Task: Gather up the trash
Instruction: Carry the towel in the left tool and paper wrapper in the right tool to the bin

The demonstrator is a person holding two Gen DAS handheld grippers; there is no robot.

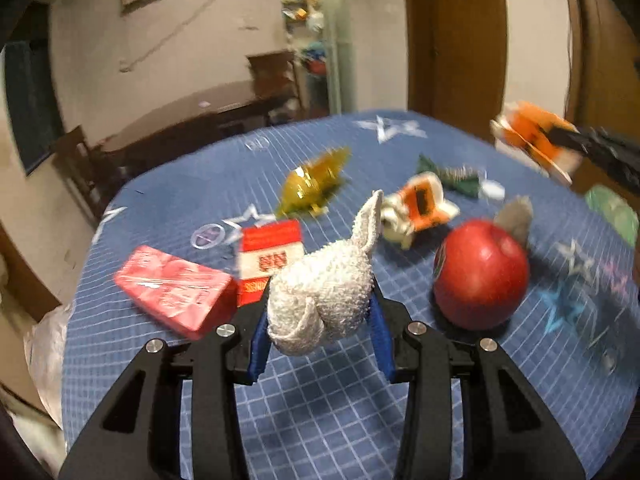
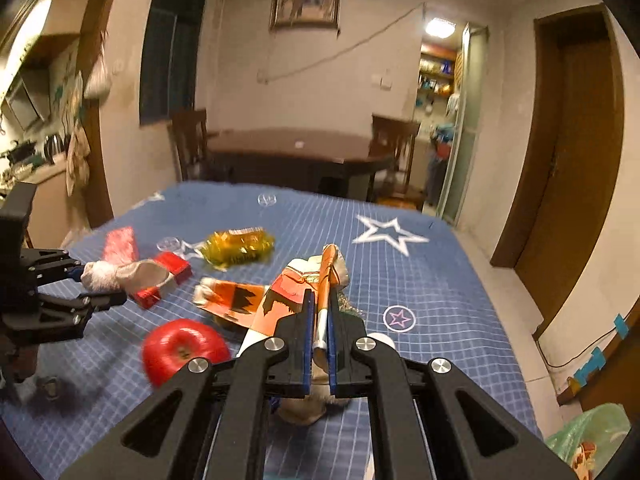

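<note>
Step in hand: both tools carry trash lifted clear of the worktop (image 1: 320, 420), which is covered in a blue checked cloth with white stars.
Left tool (image 1: 320, 320): pinching a crumpled white paper towel (image 1: 320, 288) between its blue pads, held just above the cloth.
Right tool (image 2: 319, 332): pressed together on a flattened orange-and-white wrapper (image 2: 296, 288), which stands up out of the jaws.
Trash not yet collected: a second orange wrapper (image 2: 228, 298), a yellow crinkled wrapper (image 2: 238, 246), and a dark green wrapper (image 1: 452, 176), all lying on the cloth.
Other things: a red apple (image 1: 480, 276), a red-and-white box (image 1: 268, 264) and a pink packet (image 1: 172, 296) near the left tool.
Likely drop point: a green plastic bag (image 2: 588, 436) beside the worktop, at the right tool's lower right.
Next move calls for: probably carrying each load over the bag's mouth, then spreading the jaws so that it falls in.
</note>
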